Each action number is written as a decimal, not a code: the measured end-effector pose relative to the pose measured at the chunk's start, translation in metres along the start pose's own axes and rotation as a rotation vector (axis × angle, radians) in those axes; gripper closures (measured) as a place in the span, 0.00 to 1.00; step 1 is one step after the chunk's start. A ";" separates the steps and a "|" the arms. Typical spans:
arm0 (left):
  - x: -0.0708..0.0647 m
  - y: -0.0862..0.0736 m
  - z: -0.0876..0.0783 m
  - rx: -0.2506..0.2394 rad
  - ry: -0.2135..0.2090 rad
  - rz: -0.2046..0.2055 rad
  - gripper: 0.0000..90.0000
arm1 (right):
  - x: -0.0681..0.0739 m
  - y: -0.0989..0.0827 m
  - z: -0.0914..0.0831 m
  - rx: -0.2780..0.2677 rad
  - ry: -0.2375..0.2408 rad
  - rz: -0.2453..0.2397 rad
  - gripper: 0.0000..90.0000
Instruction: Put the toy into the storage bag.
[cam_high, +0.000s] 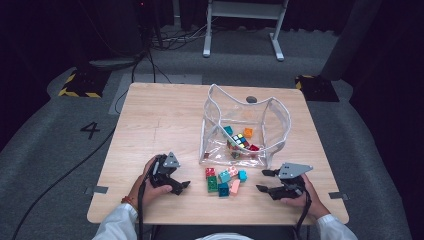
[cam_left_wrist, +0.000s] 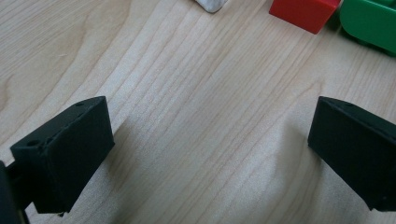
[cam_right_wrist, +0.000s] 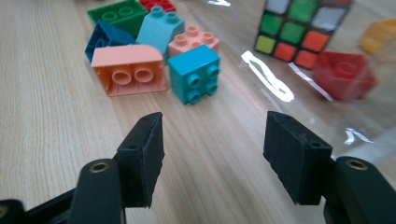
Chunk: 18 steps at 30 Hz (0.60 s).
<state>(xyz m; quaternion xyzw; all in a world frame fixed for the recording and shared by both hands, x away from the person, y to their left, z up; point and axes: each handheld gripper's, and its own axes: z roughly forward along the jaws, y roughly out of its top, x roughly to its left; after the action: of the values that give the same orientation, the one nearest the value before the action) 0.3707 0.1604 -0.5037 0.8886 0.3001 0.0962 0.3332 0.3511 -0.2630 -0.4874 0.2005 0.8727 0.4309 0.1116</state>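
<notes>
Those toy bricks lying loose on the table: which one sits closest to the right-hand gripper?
The teal cube brick, studs facing the right gripper. It lies nearest ahead of the open jaws, beside the pink brick; the green and red ones lie farther back.

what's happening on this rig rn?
A person at a wooden table holds a gripper in each hand. A pile of toy bricks lies in front of a clear bag that already holds a puzzle cube and a few bricks. The right gripper is low beside the pile, jaws apart and empty, with a teal brick just ahead of them. The left gripper sits open over bare wood, holding nothing.
</notes>
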 end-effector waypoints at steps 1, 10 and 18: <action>0.000 0.000 0.000 -0.001 0.000 -0.002 0.00 | 0.002 0.001 0.004 0.012 0.010 0.000 0.43; 0.000 0.000 0.000 -0.002 0.000 -0.003 0.00 | 0.008 0.009 0.030 0.040 0.040 0.016 0.45; 0.000 0.000 0.000 -0.002 0.003 -0.001 0.00 | 0.010 0.017 0.047 0.052 0.013 -0.026 0.44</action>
<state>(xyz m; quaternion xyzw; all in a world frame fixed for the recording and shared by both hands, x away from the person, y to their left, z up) 0.3706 0.1604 -0.5037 0.8880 0.3010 0.0978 0.3335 0.3636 -0.2157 -0.5026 0.1893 0.8868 0.4080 0.1063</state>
